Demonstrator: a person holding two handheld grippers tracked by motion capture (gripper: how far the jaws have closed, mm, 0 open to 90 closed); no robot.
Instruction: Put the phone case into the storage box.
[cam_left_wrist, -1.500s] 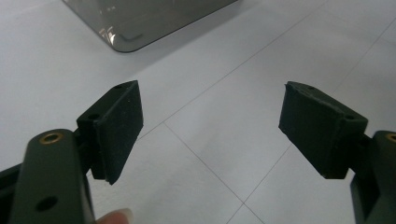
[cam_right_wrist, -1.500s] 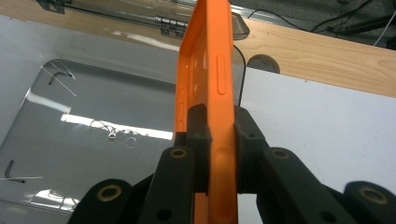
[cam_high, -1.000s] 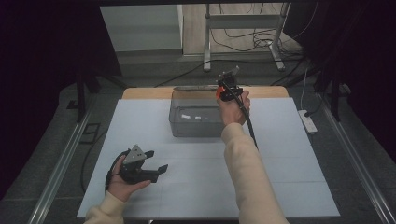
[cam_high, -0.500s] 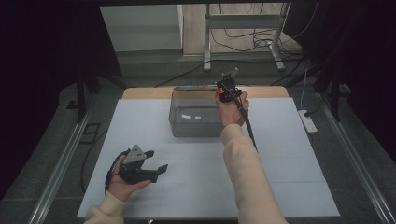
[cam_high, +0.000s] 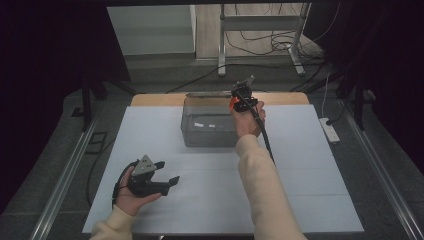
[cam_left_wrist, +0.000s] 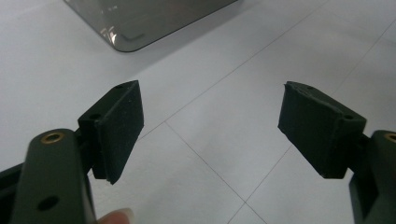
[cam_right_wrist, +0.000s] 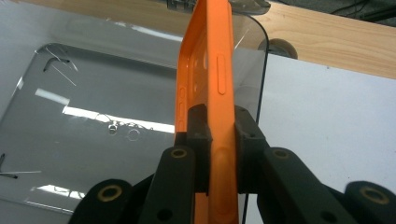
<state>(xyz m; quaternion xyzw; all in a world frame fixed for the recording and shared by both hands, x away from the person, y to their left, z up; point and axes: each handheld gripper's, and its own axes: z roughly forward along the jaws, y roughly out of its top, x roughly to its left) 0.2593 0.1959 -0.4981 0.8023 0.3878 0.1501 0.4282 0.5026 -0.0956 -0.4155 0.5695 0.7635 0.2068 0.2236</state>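
The left gripper (cam_high: 162, 172) lies in the person's hand low over the white tabletop (cam_high: 310, 200), its jaws spread wide with nothing between them; further right, the clear grey-tinted plastic box (cam_high: 207, 125) stands at the table's far edge, its contents too faint to make out; the right gripper (cam_right_wrist: 219, 135) is clamped on a slim orange rubbery phone case (cam_right_wrist: 210, 74), held edge-on above the box's right end, its top cut off.

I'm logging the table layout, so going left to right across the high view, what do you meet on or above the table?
Left hand-held gripper → clear plastic bin → right hand-held gripper holding the orange phone case → white power strip off the table's right edge.
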